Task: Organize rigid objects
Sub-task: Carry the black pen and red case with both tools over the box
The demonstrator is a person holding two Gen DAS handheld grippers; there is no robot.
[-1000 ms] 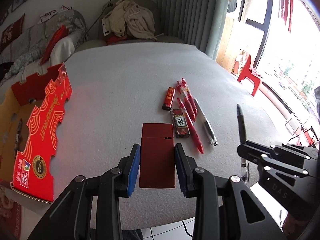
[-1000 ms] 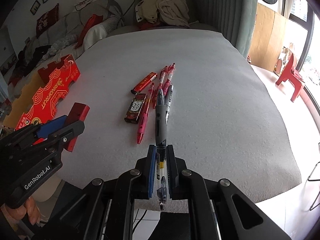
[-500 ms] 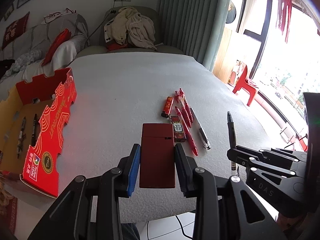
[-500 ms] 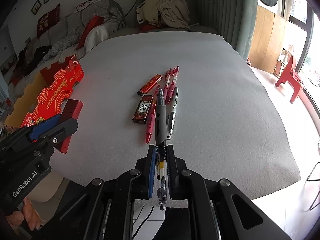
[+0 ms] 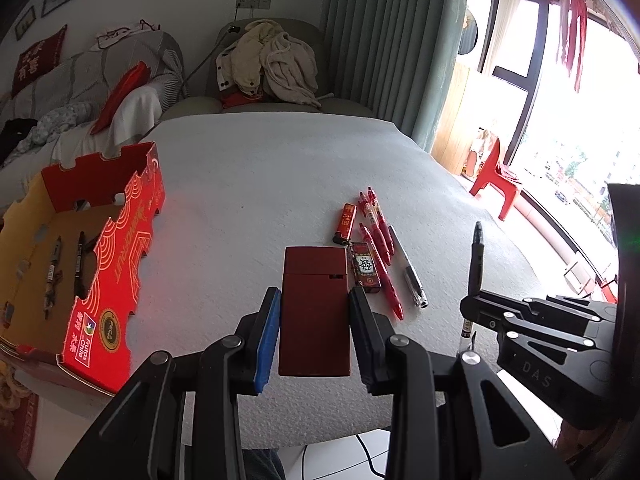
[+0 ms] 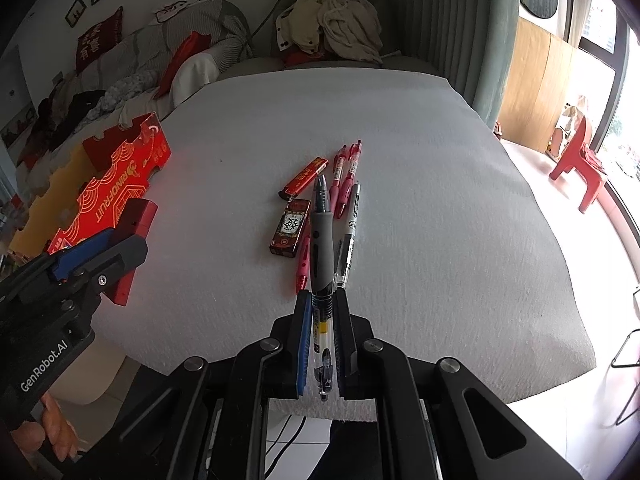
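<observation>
In the left wrist view the left gripper clamps a flat red case above the tabletop, while in the right wrist view the right gripper pinches a grey-grip pen above the loose pens.

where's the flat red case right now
The flat red case is clamped in the left tool, held above the near edge of the table, right of the red cardboard box.

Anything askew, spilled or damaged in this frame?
Nothing stands out. Each tool holds its item squarely: the red case in the left, the grey-grip pen in the right. Remaining pens and lighters lie grouped on the table; the box stands upright.
</observation>
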